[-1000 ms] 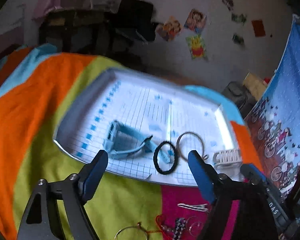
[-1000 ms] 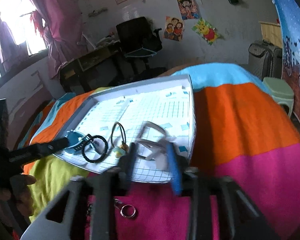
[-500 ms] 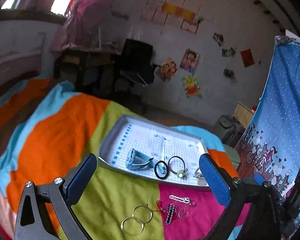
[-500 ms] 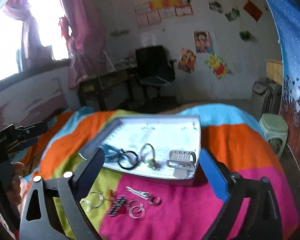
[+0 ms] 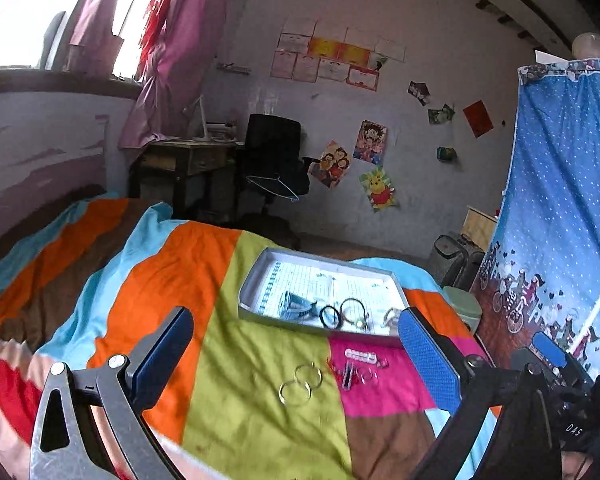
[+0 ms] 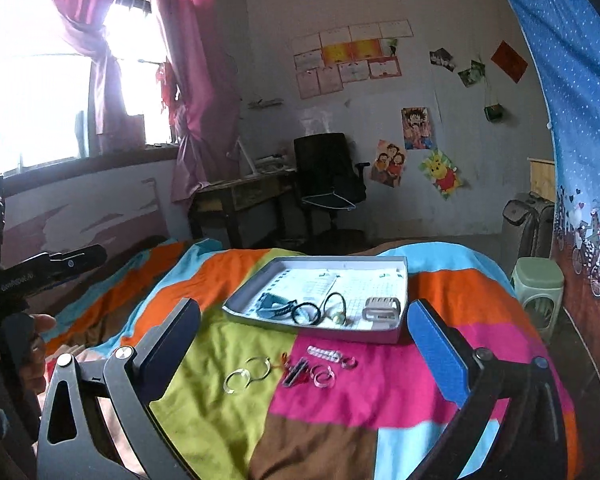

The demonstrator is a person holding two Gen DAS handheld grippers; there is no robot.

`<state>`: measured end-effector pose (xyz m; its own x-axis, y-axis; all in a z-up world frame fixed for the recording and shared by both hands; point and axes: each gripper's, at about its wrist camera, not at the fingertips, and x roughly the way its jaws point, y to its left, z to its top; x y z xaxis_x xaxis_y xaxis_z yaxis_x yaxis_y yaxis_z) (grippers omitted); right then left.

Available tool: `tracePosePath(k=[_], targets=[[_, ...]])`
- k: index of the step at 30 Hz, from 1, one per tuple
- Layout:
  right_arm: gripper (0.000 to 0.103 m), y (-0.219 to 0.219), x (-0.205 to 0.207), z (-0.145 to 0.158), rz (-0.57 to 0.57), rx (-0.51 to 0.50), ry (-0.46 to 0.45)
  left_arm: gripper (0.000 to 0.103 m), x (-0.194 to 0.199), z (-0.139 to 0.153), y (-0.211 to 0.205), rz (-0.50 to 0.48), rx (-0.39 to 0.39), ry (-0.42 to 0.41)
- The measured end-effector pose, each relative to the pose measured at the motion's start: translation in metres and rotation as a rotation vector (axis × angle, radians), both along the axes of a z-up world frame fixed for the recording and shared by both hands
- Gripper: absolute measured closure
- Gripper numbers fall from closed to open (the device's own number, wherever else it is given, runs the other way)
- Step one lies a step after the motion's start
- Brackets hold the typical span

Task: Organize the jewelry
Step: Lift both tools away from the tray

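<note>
A grey tray (image 5: 256, 280) (image 6: 244, 290) lies on the striped bedspread. It holds a blue watch (image 5: 294, 304) (image 6: 274, 306), a black hair tie (image 5: 331, 317) (image 6: 306, 314), a thin ring hoop (image 5: 354, 310) (image 6: 334, 302) and a white hair clip (image 6: 381, 307). In front of the tray lie two hoop earrings (image 5: 300, 384) (image 6: 248, 374), a beaded clip (image 5: 360, 355) (image 6: 324, 354) and several small pieces (image 6: 300, 374). My left gripper (image 5: 296, 364) and right gripper (image 6: 306, 344) are both open, empty and held well back above the bed.
The bedspread (image 5: 228, 360) falls away at the right edge, where a green stool (image 6: 538, 280) and a blue curtain (image 5: 560, 200) stand. A desk (image 6: 240, 196) and a black chair (image 6: 326, 172) stand beyond the bed. The left gripper's body shows at the left (image 6: 40, 272).
Both grippers pulled back and up from the tray. The right gripper, nearly closed around the white clip a second ago, opened wide and left the clip in the tray.
</note>
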<state>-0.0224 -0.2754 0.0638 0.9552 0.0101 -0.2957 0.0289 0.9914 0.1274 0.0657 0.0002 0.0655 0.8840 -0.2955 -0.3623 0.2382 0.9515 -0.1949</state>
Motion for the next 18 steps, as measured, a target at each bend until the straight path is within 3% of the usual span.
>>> tracePosePath(k=[5,11,18], targets=[[0.001,0.010,-0.028,-0.003,0.001,-0.012,0.035,0.000,-0.027,-0.012,0.002,0.022,0.069,0.056],[0.001,0.017,-0.058,-0.007,-0.011,-0.008,0.057,0.000,-0.052,-0.017,0.004,0.024,0.101,0.063],[0.001,0.016,-0.067,-0.016,-0.016,0.014,0.125,0.000,-0.060,-0.031,-0.002,-0.008,0.158,0.142]])
